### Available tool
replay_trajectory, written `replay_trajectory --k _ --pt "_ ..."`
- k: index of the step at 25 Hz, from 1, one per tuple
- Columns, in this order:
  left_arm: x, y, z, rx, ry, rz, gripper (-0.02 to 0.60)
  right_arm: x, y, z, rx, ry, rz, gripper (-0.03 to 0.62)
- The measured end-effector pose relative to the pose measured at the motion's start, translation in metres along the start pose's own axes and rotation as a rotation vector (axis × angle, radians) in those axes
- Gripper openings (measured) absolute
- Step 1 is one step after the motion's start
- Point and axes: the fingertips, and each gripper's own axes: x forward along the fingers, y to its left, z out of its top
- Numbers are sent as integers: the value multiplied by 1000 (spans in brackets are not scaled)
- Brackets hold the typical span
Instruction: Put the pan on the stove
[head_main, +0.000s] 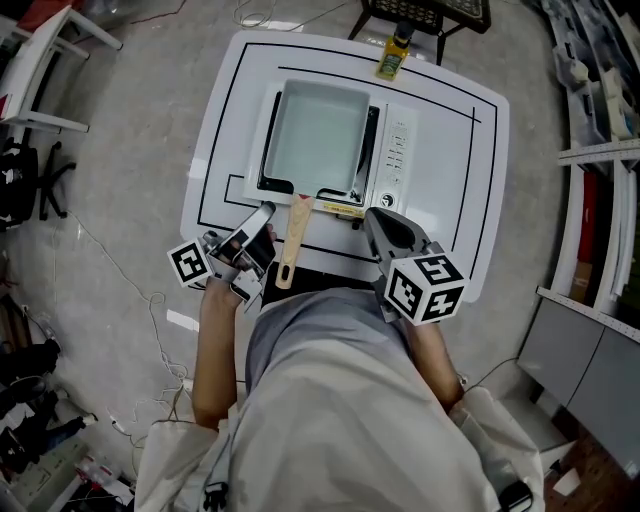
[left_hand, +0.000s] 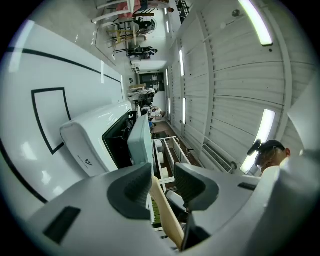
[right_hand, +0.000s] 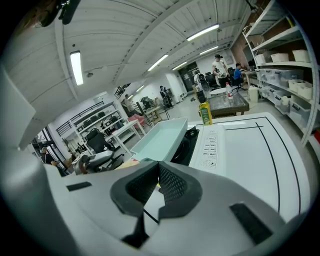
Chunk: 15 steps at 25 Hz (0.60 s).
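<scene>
Pan (head_main: 315, 135) is sitting on the stove (head_main: 400, 150), a pale rectangular thing covering most of the black glass, with the button strip bare on its right. Its wooden handle (head_main: 292, 240) pokes out over the stove's front edge toward me. My left gripper (head_main: 262, 215) is turned on its side right at that handle. In the left gripper view the wood (left_hand: 167, 220) runs between my jaws, close along one pad with a clear gap to the other, so they're apart and not clamping it. My right gripper (head_main: 372, 213) hangs just right of the handle, near the stove's front corner, with its jaws pressed together on nothing. The tabletop (head_main: 450, 200) is glossy white with rounded corners and thin black lines: a big outline near the rim and a smaller box around the stove. A yellow bottle (head_main: 392, 55) stands at the far edge, just behind the stove. Beyond that there's a dark chair (head_main: 425, 12). The floor (head_main: 120, 150) is mottled grey with loose cables trailing across it on my left. Shelving (head_main: 600, 150) runs down my right side. The right gripper view shows a long workshop with strip lights on a ribbed white ceiling, desks, office chairs, and a few people far back.
</scene>
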Motion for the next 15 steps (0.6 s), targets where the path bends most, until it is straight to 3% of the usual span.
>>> replay_trajectory --k 7,15 --pt "-11 -21 -5 134 -29 47 118 -11 8 1 -31 -21 25 11" --pt "-31 -50 -11 248 -117 76 90 -27 15 -5 -55 -41 50 11"
